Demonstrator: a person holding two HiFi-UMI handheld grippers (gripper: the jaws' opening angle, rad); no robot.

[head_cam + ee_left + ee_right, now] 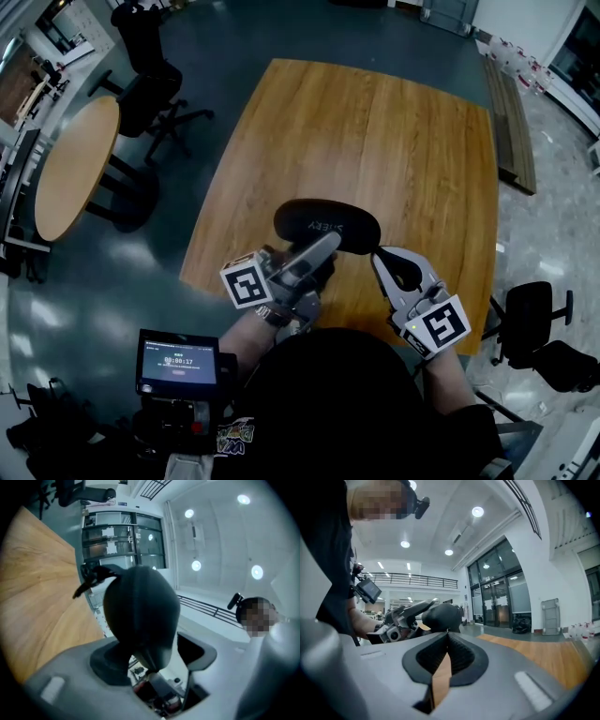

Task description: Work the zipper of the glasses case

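The black oval glasses case hangs above the near edge of the wooden table. My left gripper is shut on its near side from below-left. In the left gripper view the case fills the gap between the wide-set jaws, and a thin black zipper pull sticks out at its far end. My right gripper is shut, its tips just off the case's right end. In the right gripper view the pads meet with nothing between them, and the case and left gripper lie just beyond.
A round wooden table and black office chairs stand at the left. Another chair stands at the right. A small screen is mounted near the person's body. A low wooden bench runs along the table's far right.
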